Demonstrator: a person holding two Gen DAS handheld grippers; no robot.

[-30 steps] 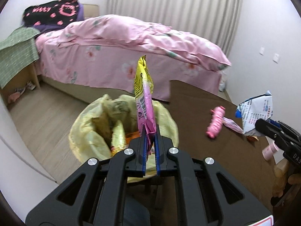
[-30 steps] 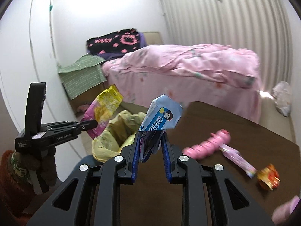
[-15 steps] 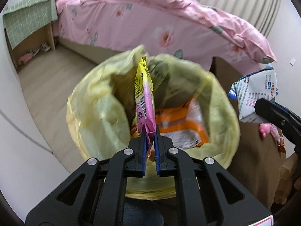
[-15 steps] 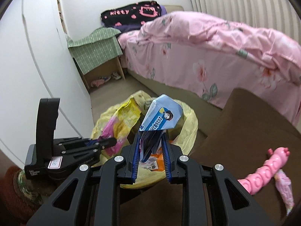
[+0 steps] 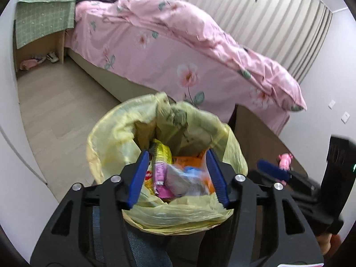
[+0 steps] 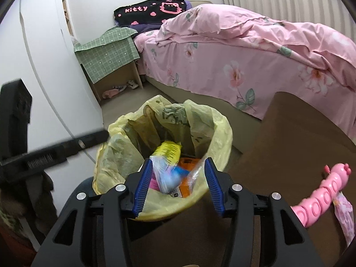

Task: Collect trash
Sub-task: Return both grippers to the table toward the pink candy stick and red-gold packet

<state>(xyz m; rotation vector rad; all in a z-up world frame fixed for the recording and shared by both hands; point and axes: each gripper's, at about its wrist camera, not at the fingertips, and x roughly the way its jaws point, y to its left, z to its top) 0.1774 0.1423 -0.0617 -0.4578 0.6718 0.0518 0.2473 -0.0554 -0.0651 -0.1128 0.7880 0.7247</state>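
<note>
A bin lined with a yellow plastic bag [image 5: 115, 138] [image 6: 218, 133] stands on the floor beside the brown table. My left gripper [image 5: 178, 178] is open and empty right above its mouth. The yellow and pink snack wrapper [image 5: 161, 162] [image 6: 169, 149] lies inside the bag. My right gripper [image 6: 176, 180] is open and empty above the bin too. The blue and white packet [image 5: 184, 178] [image 6: 166, 178] lies in the bag on an orange wrapper [image 6: 185, 188]. Each gripper shows blurred at the edge of the other's view.
A pink caterpillar toy [image 6: 320, 195] and a pink wrapper [image 6: 344, 215] lie on the brown table [image 6: 278, 155] at the right. A bed with a pink floral cover [image 5: 178, 51] stands behind the bin. A small cabinet under a green cloth [image 6: 109, 55] is at the back left.
Both grippers opened over the bin. The yellow and pink wrapper left my left gripper and the blue and white packet left my right gripper; both now lie in the bag.
</note>
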